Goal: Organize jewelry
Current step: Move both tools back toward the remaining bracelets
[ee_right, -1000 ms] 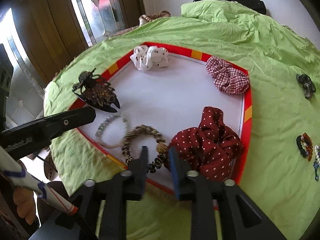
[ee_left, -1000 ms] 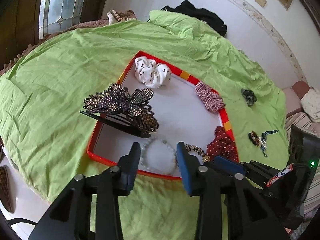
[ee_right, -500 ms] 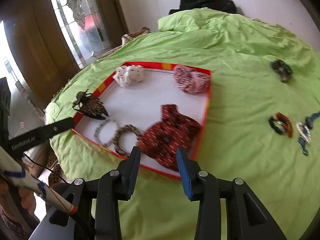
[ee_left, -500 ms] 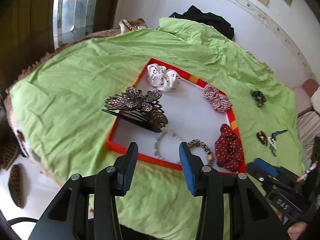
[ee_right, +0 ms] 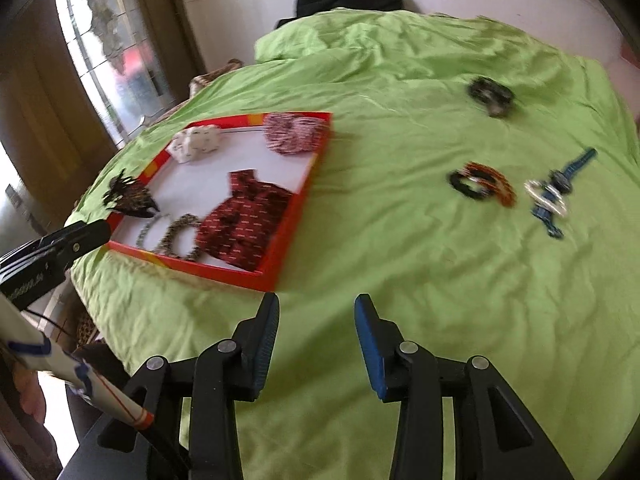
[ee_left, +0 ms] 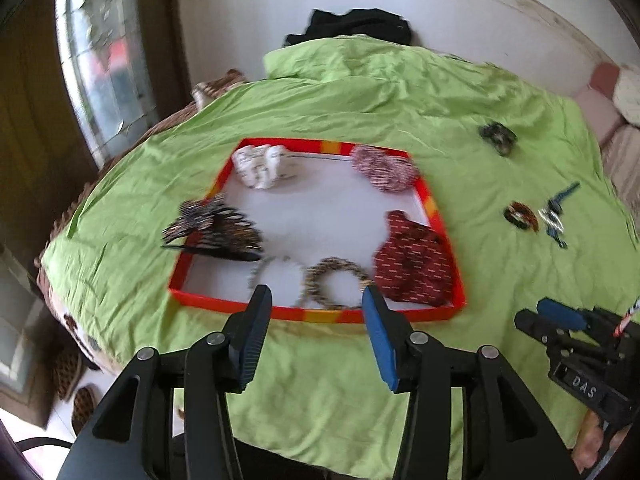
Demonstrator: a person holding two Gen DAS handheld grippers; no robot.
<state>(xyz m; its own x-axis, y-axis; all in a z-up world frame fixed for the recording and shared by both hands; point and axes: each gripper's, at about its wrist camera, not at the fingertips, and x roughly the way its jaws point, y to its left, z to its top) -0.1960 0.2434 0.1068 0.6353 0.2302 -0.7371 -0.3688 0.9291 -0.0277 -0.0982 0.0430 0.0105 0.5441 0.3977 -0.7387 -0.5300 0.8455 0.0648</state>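
Note:
A red-rimmed white tray (ee_left: pixel 320 314) (ee_right: pixel 296 208) lies on the green cloth. It holds a white scrunchie (ee_left: pixel 258 166), a checked scrunchie (ee_left: pixel 384 166), a dark red dotted scrunchie (ee_left: pixel 416 258) (ee_right: pixel 244 216), a butterfly hair claw (ee_left: pixel 212 224), a bead bracelet (ee_left: pixel 264 270) and a leopard bracelet (ee_left: pixel 336 284). Loose on the cloth to the right lie a black-orange bracelet (ee_right: pixel 482 184), a blue-silver piece (ee_right: pixel 554 196) and a dark hair tie (ee_right: pixel 490 96). My left gripper (ee_left: pixel 314 338) is open and empty, just short of the tray's near rim. My right gripper (ee_right: pixel 316 346) is open and empty over bare cloth.
The green cloth (ee_right: pixel 400 280) covers a round table that drops off at the left and near edges. Black clothing (ee_left: pixel 356 24) lies at the far edge by the white wall. A glass door (ee_left: pixel 100 60) stands at the left.
Both grippers have pulled back from the tray and opened wider. The right gripper has swung right, away from the leopard bracelet, so the loose pieces on the cloth are now ahead of it.

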